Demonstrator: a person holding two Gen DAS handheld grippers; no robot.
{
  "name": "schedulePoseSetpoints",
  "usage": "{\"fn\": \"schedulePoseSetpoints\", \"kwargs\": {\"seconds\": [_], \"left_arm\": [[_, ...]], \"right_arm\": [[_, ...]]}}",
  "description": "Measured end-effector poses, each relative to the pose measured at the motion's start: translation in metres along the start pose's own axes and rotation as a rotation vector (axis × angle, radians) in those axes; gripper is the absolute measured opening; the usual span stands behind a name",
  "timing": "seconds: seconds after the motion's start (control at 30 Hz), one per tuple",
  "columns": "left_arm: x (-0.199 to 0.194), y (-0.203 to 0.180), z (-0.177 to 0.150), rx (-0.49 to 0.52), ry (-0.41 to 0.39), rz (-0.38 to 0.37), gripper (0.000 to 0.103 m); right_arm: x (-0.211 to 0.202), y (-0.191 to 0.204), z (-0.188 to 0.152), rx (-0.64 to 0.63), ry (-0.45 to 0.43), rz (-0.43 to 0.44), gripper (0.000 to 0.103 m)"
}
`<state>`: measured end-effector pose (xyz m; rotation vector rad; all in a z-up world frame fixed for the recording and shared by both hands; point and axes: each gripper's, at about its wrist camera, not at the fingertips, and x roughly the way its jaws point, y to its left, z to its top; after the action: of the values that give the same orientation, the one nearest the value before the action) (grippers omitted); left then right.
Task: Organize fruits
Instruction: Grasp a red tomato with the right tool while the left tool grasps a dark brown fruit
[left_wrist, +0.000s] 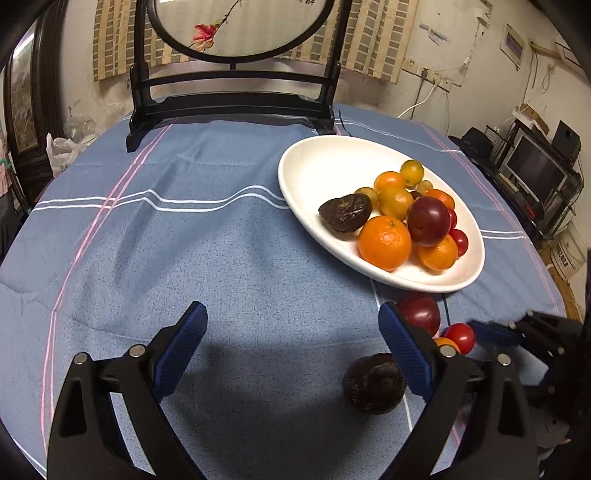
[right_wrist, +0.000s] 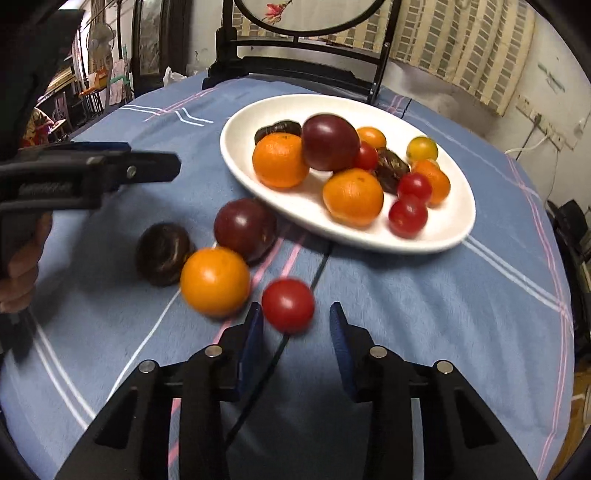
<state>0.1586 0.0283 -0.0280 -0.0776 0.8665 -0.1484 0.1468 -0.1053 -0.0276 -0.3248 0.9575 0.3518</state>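
A white oval plate (left_wrist: 314, 158) (right_wrist: 236, 147) on the blue cloth holds several oranges, plums, red tomatoes and dark wrinkled fruits. Loose on the cloth in front of it lie a plum (right_wrist: 243, 229) (left_wrist: 421, 312), an orange (right_wrist: 214, 280), a dark wrinkled fruit (right_wrist: 162, 253) (left_wrist: 375, 382) and a red tomato (right_wrist: 288, 304) (left_wrist: 461, 336). My left gripper (left_wrist: 291, 310) (right_wrist: 159, 166) is open wide above the cloth, with the dark fruit by its right finger. My right gripper (right_wrist: 295, 310) has the red tomato between its fingertips, with a gap showing on the right side.
A black wooden stand (left_wrist: 229, 103) (right_wrist: 295, 70) with a round painted screen stands at the table's back. A thin black cable (right_wrist: 317, 273) crosses the cloth near the plate. A hand (right_wrist: 22, 266) holds the left gripper. Shelves with a monitor (left_wrist: 535, 166) stand beyond the right edge.
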Motion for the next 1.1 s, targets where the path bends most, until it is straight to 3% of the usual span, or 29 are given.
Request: {"fn": "schedulePoseSetpoints", "kwargs": {"seconds": [0.07, 0.33, 0.5, 0.73, 0.77, 0.9, 0.97, 1.07, 1.1], "left_arm": [[0.0, -0.003, 0.0, 0.012, 0.004, -0.002, 0.091], [-0.001, -0.008, -0.006, 0.044, 0.03, -0.033, 0.092], [-0.003, -0.011, -0.02, 0.066, 0.06, -0.011, 0.091], [-0.011, -0.038, -0.041, 0.186, 0.073, -0.026, 0.091], [-0.009, -0.041, -0.043, 0.202, 0.079, -0.029, 0.089], [0.006, -0.051, -0.048, 0.24, 0.128, -0.022, 0.068], [0.008, -0.053, -0.048, 0.247, 0.104, -0.012, 0.066], [0.008, -0.058, -0.048, 0.266, 0.086, -0.023, 0.056], [0.008, -0.06, -0.049, 0.276, 0.077, -0.031, 0.048]], "right_arm": [[0.002, 0.001, 0.002, 0.005, -0.004, 0.014, 0.026], [-0.002, -0.017, -0.006, 0.112, -0.049, 0.082, 0.027], [-0.003, -0.029, -0.009, 0.155, -0.056, 0.109, 0.027], [-0.007, -0.031, -0.011, 0.161, -0.067, 0.114, 0.027], [-0.008, -0.031, -0.011, 0.161, -0.071, 0.114, 0.027], [-0.012, -0.033, -0.01, 0.16, -0.082, 0.121, 0.027], [-0.014, -0.033, -0.01, 0.154, -0.086, 0.121, 0.027], [-0.015, -0.032, -0.009, 0.147, -0.09, 0.119, 0.027], [-0.015, -0.032, -0.009, 0.146, -0.092, 0.117, 0.027]]}}
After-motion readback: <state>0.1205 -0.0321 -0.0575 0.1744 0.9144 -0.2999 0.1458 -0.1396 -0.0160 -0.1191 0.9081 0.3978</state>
